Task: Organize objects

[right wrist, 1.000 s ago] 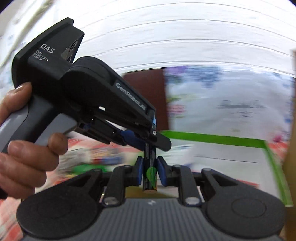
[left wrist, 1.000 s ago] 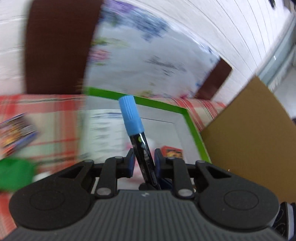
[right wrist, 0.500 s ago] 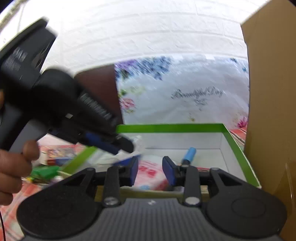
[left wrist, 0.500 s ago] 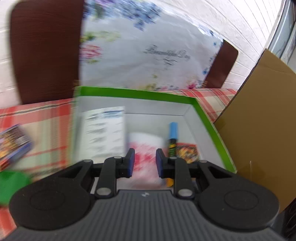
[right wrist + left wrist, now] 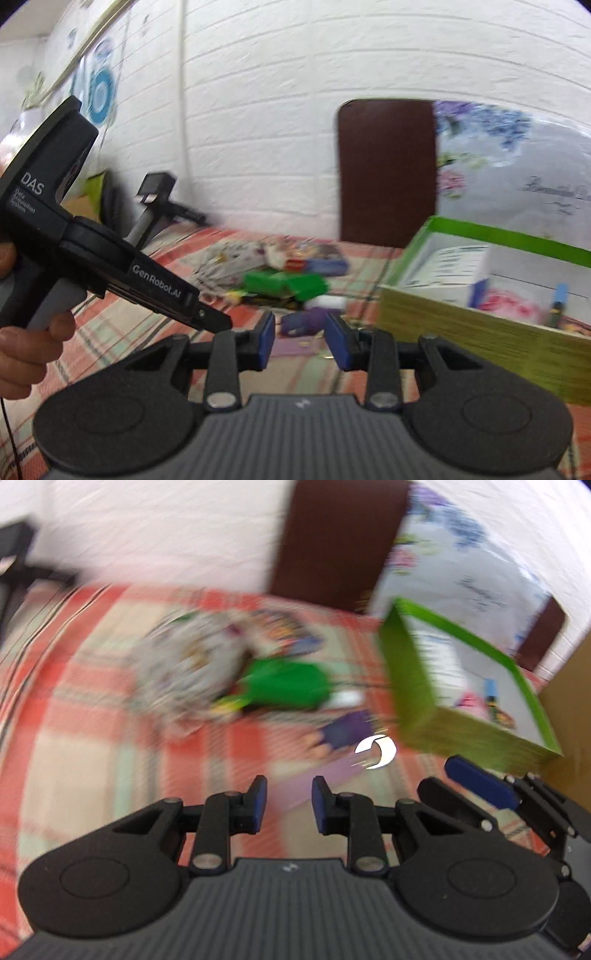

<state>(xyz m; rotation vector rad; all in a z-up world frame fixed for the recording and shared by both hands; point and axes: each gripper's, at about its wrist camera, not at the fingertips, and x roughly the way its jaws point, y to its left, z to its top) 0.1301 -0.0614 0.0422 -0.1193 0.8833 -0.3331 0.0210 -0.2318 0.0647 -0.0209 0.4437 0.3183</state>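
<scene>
My left gripper (image 5: 289,805) hovers over the red checked tablecloth, jaws a narrow gap apart with nothing between them. My right gripper (image 5: 300,339) is just as empty, jaws slightly apart, aimed at a small purple object (image 5: 303,321) that also shows in the left wrist view (image 5: 343,731). A blue-capped marker (image 5: 557,302) lies inside the green-rimmed box (image 5: 461,328), also seen from the left (image 5: 491,694). Left of the box (image 5: 406,686) is a blurred pile holding a green item (image 5: 284,686) and a patterned bag (image 5: 192,668).
A brown cardboard sheet (image 5: 569,686) stands right of the box. Dark chair backs (image 5: 386,170) and a floral cloth (image 5: 517,177) line the white brick wall. A hand (image 5: 22,354) holds the left gripper's handle at the left. A small white crescent piece (image 5: 376,751) lies near the purple object.
One second ago both grippers were shut on the blue-capped marker above the box. Half a second ago it lay inside, both grippers empty. Both have since swung left toward the pile.
</scene>
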